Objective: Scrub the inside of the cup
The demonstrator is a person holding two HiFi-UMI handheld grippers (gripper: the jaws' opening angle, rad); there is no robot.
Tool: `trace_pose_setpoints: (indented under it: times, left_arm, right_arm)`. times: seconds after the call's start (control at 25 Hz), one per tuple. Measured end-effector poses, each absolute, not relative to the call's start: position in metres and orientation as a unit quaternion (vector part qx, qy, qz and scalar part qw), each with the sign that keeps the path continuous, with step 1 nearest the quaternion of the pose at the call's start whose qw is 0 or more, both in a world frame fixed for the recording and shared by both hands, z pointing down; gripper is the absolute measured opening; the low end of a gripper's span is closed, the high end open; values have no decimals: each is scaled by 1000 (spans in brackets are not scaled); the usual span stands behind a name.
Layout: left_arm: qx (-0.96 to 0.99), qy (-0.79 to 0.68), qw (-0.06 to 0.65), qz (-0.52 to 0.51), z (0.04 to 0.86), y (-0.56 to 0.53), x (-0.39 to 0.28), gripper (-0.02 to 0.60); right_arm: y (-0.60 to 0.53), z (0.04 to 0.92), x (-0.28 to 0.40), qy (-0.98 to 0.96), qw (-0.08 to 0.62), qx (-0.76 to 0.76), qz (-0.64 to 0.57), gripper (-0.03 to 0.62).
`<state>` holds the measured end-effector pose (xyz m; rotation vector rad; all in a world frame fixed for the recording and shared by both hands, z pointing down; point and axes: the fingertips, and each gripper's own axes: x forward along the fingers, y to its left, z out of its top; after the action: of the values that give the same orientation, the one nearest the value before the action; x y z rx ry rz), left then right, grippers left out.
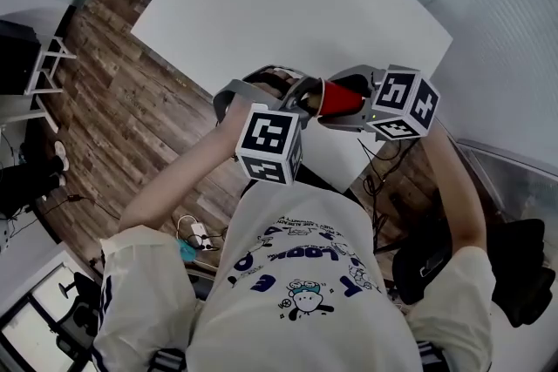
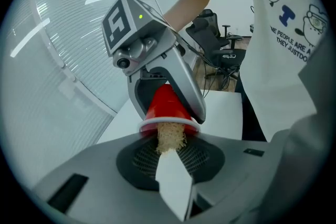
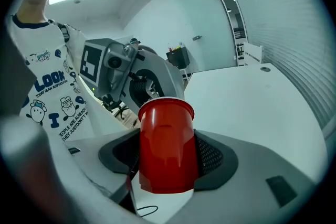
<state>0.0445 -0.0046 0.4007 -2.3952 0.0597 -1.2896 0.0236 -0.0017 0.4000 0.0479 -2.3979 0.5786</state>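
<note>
White counter [image 1: 288,4] fills the far part of the head view, with wooden floor [image 1: 113,100] to its left, and nothing is seen lying on the counter. The red plastic cup [image 3: 167,128] does not stand on it. It is held in the air over the near edge, lying almost on its side, with its mouth turned toward the person's left hand. The right gripper [image 3: 168,165] has its jaws closed on the cup's wall from both sides, near the bottom. The left gripper [image 2: 170,157] is closed part-way on the white flat handle of a scrubber [image 2: 170,136], whose straw-coloured fibrous head sits just inside the cup's white rim. The step in hand appears to be the scrubbing itself, probably at its beginning, since the head is seen only at the mouth. How clean the inside is cannot be told. The next move would call for pushing the head deeper toward the bottom and rubbing it around the wall. Meanwhile the right gripper must keep the thin cup firm without crushing it.
</note>
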Motion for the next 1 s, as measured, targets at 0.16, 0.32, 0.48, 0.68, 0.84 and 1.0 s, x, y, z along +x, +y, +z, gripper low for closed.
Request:
trace_pose_setpoints:
  times: [0.16, 0.32, 0.48, 0.68, 0.84, 1.0]
  left_arm:
    - [-872, 24, 156, -463, 405, 1, 45, 107]
    - [-885, 34, 101, -454, 402, -3, 47, 106]
    - [-892, 35, 39, -450, 405, -2, 44, 106]
    - [-899, 26, -60, -433, 407, 2, 44, 106]
    - [-901, 17, -111, -420, 404, 5, 44, 106]
    - [-899, 13, -131, -418, 404, 6, 43, 106]
  right_arm:
    - [4, 404, 26, -917, 345, 13, 202, 289]
    - [1, 402, 27, -918, 360, 22, 164, 290]
    - [1, 403, 24, -919, 372, 21, 127, 288]
    - [4, 401, 23, -920, 384, 17, 78, 288]
    - [5, 397, 22, -920, 389, 17, 43, 288]
    - [5, 400, 21, -918, 397, 16, 11, 288]
